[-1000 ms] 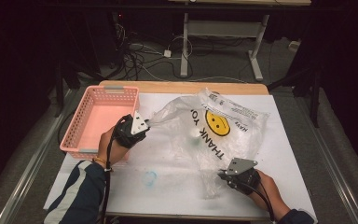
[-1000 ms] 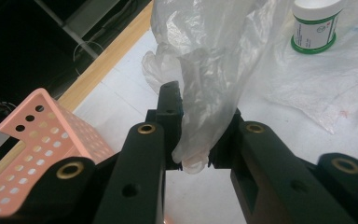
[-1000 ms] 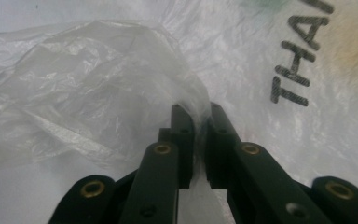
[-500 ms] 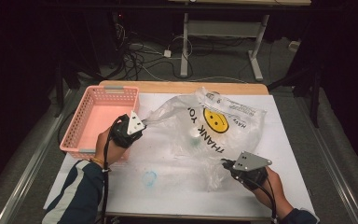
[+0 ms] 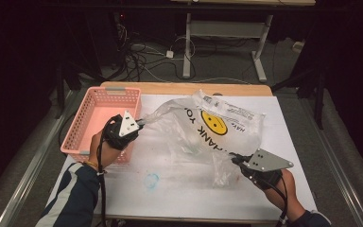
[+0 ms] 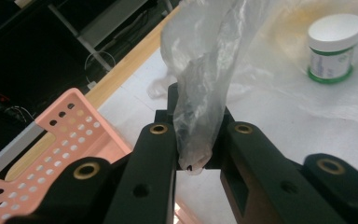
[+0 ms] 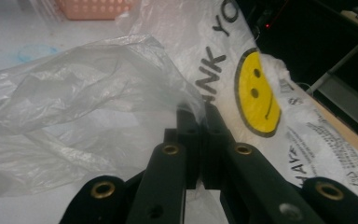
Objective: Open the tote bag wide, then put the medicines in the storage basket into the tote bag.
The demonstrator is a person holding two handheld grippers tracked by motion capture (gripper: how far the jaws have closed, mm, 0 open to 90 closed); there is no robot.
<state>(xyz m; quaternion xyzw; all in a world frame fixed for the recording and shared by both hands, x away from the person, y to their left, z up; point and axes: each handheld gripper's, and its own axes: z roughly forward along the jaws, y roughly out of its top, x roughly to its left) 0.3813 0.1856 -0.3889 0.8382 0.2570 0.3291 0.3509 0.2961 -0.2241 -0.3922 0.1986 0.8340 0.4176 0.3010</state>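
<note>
High view: a clear plastic bag [image 5: 203,130] printed with a yellow smiley lies spread on the white table [image 5: 179,189] beside a pink basket [image 5: 97,118], stretched between the left gripper [image 5: 139,124] and right gripper [image 5: 234,160]. Left gripper view: the jaws clench a twisted bag handle [image 6: 198,126]; a white jar [image 6: 333,46] stands inside the bag. Right gripper view: the jaws are clamped on the bag's edge [image 7: 191,100].

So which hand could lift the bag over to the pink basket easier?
Probably the left. The left gripper already pinches the plastic bag right beside the pink basket; the right gripper holds its far side.
</note>
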